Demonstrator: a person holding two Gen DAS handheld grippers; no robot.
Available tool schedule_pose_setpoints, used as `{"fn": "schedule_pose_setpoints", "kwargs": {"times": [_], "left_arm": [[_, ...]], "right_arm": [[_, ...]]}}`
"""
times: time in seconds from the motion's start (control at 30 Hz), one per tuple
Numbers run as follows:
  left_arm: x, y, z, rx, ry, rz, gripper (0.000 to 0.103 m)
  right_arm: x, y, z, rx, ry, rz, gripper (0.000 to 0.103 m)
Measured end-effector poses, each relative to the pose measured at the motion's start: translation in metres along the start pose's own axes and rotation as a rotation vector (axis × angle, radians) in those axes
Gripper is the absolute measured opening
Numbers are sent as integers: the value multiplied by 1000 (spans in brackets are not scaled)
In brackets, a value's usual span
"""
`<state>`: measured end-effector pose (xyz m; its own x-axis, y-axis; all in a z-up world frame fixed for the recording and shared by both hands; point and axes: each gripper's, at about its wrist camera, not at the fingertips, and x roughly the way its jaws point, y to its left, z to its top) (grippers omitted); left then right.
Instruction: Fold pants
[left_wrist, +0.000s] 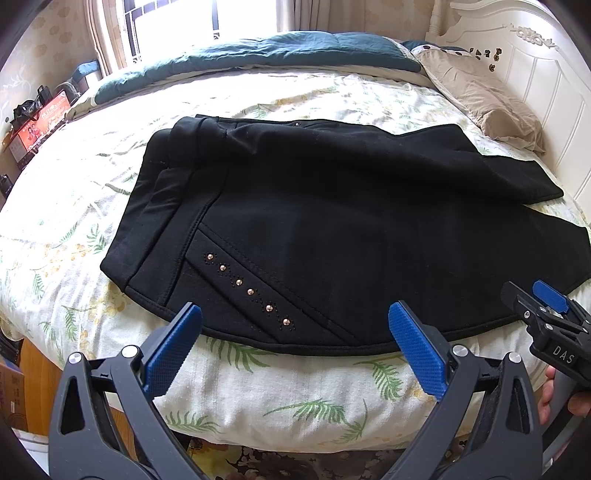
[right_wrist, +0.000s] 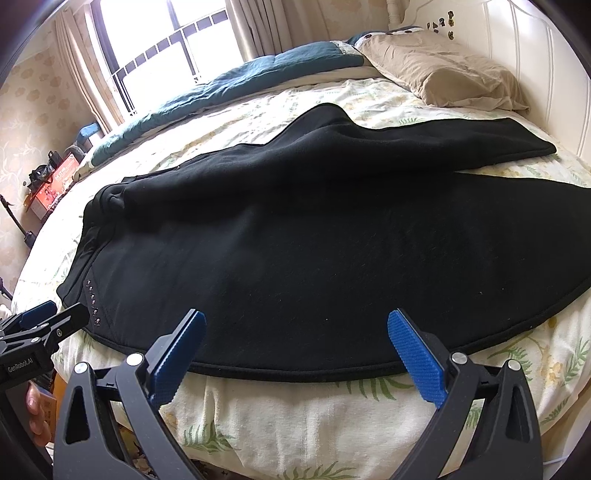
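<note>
One pair of black pants (left_wrist: 332, 221) is laid across the bed (left_wrist: 258, 387), one leg already doubled over the other, waistband to the left. A lengthwise fold is judged done; a crosswise fold is called for next. Both left gripper (left_wrist: 295, 343) and right gripper (right_wrist: 295, 347) are held wide and empty at the near hem.

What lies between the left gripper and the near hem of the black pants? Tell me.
Only bare leaf-print bedsheet, seen in the left wrist view. The open left gripper hovers just short of the black pants, touching nothing.
</note>
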<state>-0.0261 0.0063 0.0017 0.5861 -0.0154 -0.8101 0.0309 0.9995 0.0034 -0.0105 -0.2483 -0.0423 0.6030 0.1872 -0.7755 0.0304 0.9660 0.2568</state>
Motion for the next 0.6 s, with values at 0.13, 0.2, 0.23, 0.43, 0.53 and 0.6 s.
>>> {"fn": "schedule_pose_setpoints", "kwargs": {"times": [0.13, 0.2, 0.23, 0.43, 0.53, 0.6], "left_arm": [[2, 0, 1, 4, 0, 0, 101], [4, 0, 3, 10, -3, -1, 101], [5, 0, 4, 13, -6, -1, 101], [13, 6, 24, 38, 11, -137, 101], [15, 27, 52, 70, 12, -227, 101], [18, 59, 81, 47, 1, -298, 101]], "right_arm": [[2, 0, 1, -4, 7, 7, 98], [3, 0, 2, -8, 12, 14, 98], [5, 0, 3, -9, 16, 18, 98], [12, -2, 22, -38, 27, 89, 98], [12, -5, 52, -64, 9, 182, 98], [12, -11, 80, -90, -20, 246, 98]]}}
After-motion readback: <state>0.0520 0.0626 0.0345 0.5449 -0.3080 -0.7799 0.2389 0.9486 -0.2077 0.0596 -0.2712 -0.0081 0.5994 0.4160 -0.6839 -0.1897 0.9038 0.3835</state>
